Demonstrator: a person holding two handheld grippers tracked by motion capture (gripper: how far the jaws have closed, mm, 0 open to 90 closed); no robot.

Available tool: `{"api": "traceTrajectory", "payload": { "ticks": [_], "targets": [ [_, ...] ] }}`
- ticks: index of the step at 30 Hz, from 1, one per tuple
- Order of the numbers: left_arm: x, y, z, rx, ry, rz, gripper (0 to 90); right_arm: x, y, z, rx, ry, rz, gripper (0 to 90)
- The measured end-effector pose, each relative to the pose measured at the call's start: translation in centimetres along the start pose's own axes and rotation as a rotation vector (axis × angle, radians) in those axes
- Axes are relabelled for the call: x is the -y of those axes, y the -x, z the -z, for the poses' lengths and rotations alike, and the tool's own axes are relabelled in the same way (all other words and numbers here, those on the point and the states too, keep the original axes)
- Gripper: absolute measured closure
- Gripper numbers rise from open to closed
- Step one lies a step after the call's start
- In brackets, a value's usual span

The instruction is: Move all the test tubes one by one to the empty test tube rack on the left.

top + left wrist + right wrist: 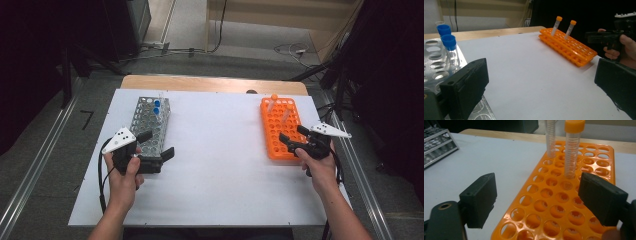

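A metal rack [150, 122] stands at the table's left, with two blue-capped tubes [156, 106] upright at its far end. In the left gripper view those blue-capped tubes [450, 47] stand at the left. My left gripper [159, 144] is open over the rack's near end, with nothing between its jaws [541, 85]. At the right lies an orange rack [280, 125] with two orange-capped tubes [556, 25] upright near its far end. My right gripper [291, 134] hovers open over its near end. In the right gripper view [540, 197] one orange-capped tube [572, 150] stands just beyond the jaws.
A white sheet [215, 150] covers the table, and a wooden edge [210, 82] shows at the far side. Cables [295, 50] lie on the floor behind. The metal rack [436, 145] sits far off to the left in the right gripper view.
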State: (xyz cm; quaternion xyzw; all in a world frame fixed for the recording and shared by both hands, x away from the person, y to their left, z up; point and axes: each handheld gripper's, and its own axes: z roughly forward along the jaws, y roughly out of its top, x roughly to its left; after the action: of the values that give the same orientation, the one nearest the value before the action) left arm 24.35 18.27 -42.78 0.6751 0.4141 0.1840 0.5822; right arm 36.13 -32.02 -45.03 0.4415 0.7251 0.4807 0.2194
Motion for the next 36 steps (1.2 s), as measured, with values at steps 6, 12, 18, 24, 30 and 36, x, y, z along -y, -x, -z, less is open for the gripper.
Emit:
{"api": "traceTrajectory", "payload": {
  "ticks": [6,12,18,24,30,36],
  "targets": [
    [0.7,0.3,-0.1,0.01,-0.01,0.007,0.0,-0.7,1.2,-1.7,0.025,-0.007,-0.042,33.8],
    [0.9,0.5,-0.3,0.018,-0.013,0.007,0.0,-1.3,2.4,-3.8,0.056,-0.022,-0.084,44.8],
    [0.9,0.6,-0.2,0.022,-0.014,0.005,0.0,-2.0,3.0,-5.2,0.051,-0.079,-0.121,53.2],
    [0.9,0.6,-0.2,0.027,-0.013,0.007,0.0,-2.8,3.0,-5.6,0.082,-0.087,-0.118,54.6],
    [0.9,0.6,-0.2,0.027,-0.015,0.006,0.0,-3.3,3.0,-6.4,0.118,-0.109,-0.096,57.4],
    [0.9,0.7,-0.3,0.03,-0.018,0.005,0.0,-3.7,2.9,-7.3,0.161,-0.143,-0.071,68.7]
  ]
}}
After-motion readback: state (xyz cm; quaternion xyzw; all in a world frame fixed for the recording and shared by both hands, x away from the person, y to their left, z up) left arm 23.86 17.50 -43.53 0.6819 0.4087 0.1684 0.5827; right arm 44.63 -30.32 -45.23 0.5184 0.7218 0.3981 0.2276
